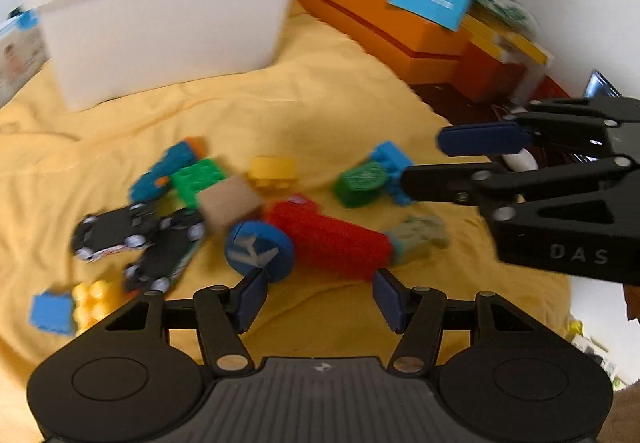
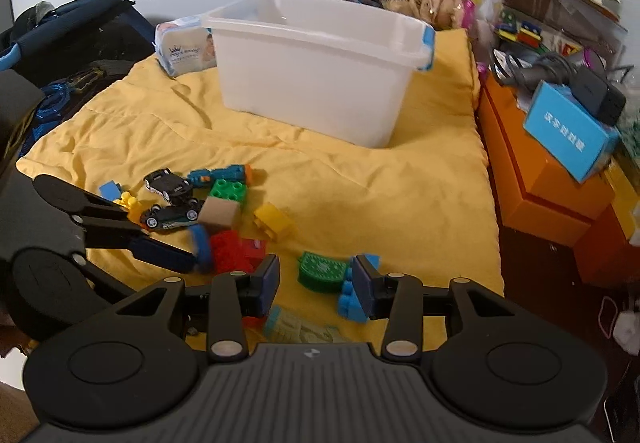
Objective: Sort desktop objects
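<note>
Toys lie scattered on a yellow cloth (image 1: 312, 115): a red studded cylinder (image 1: 332, 239) with a blue cap (image 1: 258, 249), two black toy cars (image 1: 136, 239), a tan cube (image 1: 230, 205), green (image 1: 200, 177), yellow (image 1: 274, 171) and blue bricks, and a green round piece (image 1: 360, 181). My left gripper (image 1: 316, 295) is open just in front of the red cylinder. My right gripper (image 2: 316, 285) is open above the green round piece (image 2: 322, 269) and a blue brick (image 2: 350, 299). The white bin (image 2: 320, 63) stands at the back.
Orange boxes (image 2: 540, 171) with a blue box (image 2: 568, 131) and clutter stand to the right of the cloth. A wipes pack (image 2: 184, 47) lies left of the bin. A dark bag (image 2: 72, 39) sits at far left. A blue brick and a yellow piece (image 1: 76, 305) lie at near left.
</note>
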A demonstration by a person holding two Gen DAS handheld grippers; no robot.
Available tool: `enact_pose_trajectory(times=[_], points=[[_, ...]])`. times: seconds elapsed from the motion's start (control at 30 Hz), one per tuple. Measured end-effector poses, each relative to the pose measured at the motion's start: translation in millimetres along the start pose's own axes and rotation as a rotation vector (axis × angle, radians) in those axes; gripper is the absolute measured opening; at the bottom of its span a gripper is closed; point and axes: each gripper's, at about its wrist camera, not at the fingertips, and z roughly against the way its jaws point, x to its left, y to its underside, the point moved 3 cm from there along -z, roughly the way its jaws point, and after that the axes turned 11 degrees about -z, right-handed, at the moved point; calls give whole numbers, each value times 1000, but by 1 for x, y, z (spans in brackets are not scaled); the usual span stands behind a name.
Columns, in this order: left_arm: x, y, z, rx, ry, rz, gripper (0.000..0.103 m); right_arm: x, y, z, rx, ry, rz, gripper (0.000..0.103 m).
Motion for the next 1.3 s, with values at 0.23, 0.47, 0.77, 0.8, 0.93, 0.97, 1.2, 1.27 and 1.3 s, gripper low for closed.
enact_pose_trajectory(times=[0.23, 0.47, 0.77, 0.8, 0.93, 0.97, 1.2, 1.27, 1.3], points=[[24, 18, 21, 6, -92, 48, 62, 5, -2, -5, 4, -41, 14, 44], [66, 39, 29, 49, -206, 84, 62, 44, -2, -15, 68, -261, 103, 44], [96, 32, 41, 15, -259, 64, 62, 84, -3, -70, 209, -357, 105, 42], [95, 27, 43, -3, -258, 35, 62, 83, -4, -77, 216, -335, 83, 42], [105, 17, 45, -5, -274, -24, 62, 74, -13, -92, 231, -342, -72, 42], [109, 16, 45, -3, -265, -21, 62, 74, -16, -94, 231, -346, -99, 42], [124, 20, 43, 29, -239, -93, 61, 70, -28, -112, 275, -414, -287, 48], [124, 22, 44, 25, -225, -116, 61, 68, -31, -116, 277, -422, -344, 48], [124, 21, 44, 24, -221, -124, 61, 67, -32, -118, 273, -428, -367, 46]])
